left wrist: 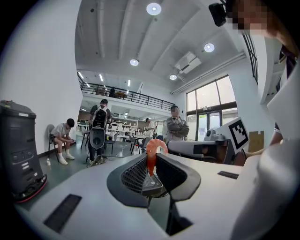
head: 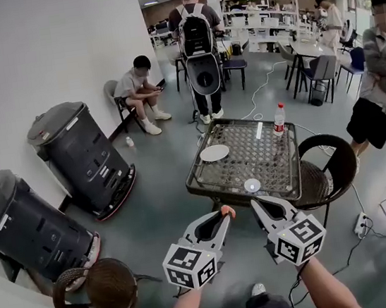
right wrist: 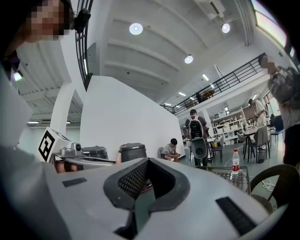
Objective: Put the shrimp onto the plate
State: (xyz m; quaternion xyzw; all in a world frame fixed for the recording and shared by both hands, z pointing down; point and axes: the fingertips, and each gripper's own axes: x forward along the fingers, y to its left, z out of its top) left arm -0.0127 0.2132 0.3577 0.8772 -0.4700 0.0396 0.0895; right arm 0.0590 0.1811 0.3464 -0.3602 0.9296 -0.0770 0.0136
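Observation:
An orange shrimp point(left wrist: 153, 151) sticks up between the jaws of my left gripper point(left wrist: 152, 158), which is shut on it. In the head view that gripper point(head: 223, 214) hangs in the air just short of the table's near edge, the shrimp point(head: 227, 211) at its tip. The white plate point(head: 214, 153) lies on the left part of the metal mesh table point(head: 198, 179), well beyond the shrimp. My right gripper point(head: 255, 203) is held beside the left one, jaws together with nothing in them; its own view shows the same shut jaws point(right wrist: 147, 161).
On the table lie a small white round dish point(head: 252, 185), a white strip point(head: 259, 130) and a bottle point(head: 279, 119). Wicker chairs point(head: 331, 164) point(head: 102, 290) flank it. Two dark bins point(head: 83, 154) point(head: 28, 226) line the left wall. Several people stand or sit behind.

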